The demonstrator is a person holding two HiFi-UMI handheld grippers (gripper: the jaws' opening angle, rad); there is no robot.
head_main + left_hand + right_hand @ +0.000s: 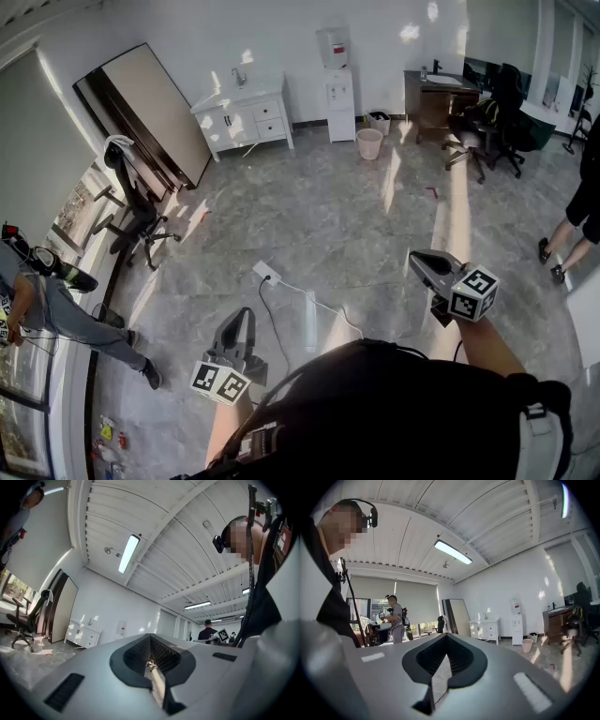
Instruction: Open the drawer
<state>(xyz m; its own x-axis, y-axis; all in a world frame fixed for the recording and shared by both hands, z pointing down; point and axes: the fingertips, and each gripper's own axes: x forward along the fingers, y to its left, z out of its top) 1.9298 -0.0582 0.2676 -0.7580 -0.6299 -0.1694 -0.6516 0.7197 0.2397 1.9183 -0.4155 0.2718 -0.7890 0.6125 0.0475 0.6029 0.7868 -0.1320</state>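
A white cabinet with drawers [246, 117] stands against the far wall, several steps away across the floor; its drawers look closed. It also shows small in the left gripper view [86, 637] and the right gripper view [486, 630]. My left gripper [244, 317] is held low in front of me at the left, its jaws together with nothing between them [152, 665]. My right gripper [422, 260] is held out at the right, pointing level into the room, jaws also together and empty [446, 656]. Neither gripper is near the cabinet.
A large board [141, 112] leans on the wall left of the cabinet; a water dispenser [337, 89] and pink bin [369, 143] stand to its right. A power strip with cable [266, 273] lies ahead. Office chairs [131, 211], a desk [436, 98] and two people [56, 305] [572, 225] line the sides.
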